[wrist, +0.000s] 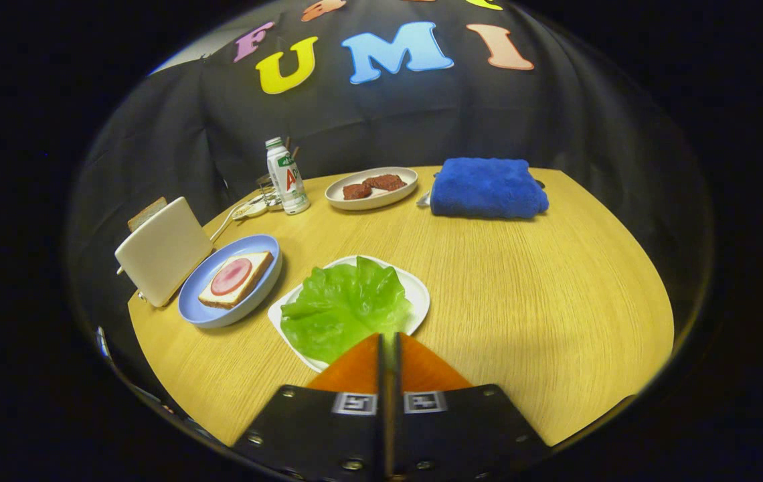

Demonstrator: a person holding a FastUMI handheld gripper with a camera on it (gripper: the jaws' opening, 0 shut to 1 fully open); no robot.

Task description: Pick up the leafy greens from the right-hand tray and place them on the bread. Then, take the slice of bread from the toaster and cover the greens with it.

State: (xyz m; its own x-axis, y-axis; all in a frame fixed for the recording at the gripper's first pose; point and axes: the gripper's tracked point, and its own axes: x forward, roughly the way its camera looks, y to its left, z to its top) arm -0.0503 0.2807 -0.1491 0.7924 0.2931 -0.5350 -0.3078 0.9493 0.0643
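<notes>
Nothing of the task is done yet, as far as I can judge. My gripper (388,338) hangs above the near edge of the white tray (415,289), fingers pressed together with only a thin slit between them, holding nothing. Their tips sit right over the near edge of the leafy greens (345,304); I cannot tell if they touch the leaf.

The greens lie flat on that tray, covering most of it, untouched by the look of it. To the left, just beside the tray, is the blue plate (202,309) with the open slice of bread (254,268) and a round of ham (231,276) on top. No greens on it. Further left, touching the plate's rim, stands the toaster (160,251), and the second slice (147,213) pokes up from its slot.

Far side of the table (522,281): a bottle (286,177), a dish of brown pieces (373,187), a folded blue towel (487,187). None matter here.

Left to do: open the fingers, grab the greens, move them onto the ham and bread, then pull the toaster slice and cap it. So both halves remain, and I'd call this the very start of the first pick.
</notes>
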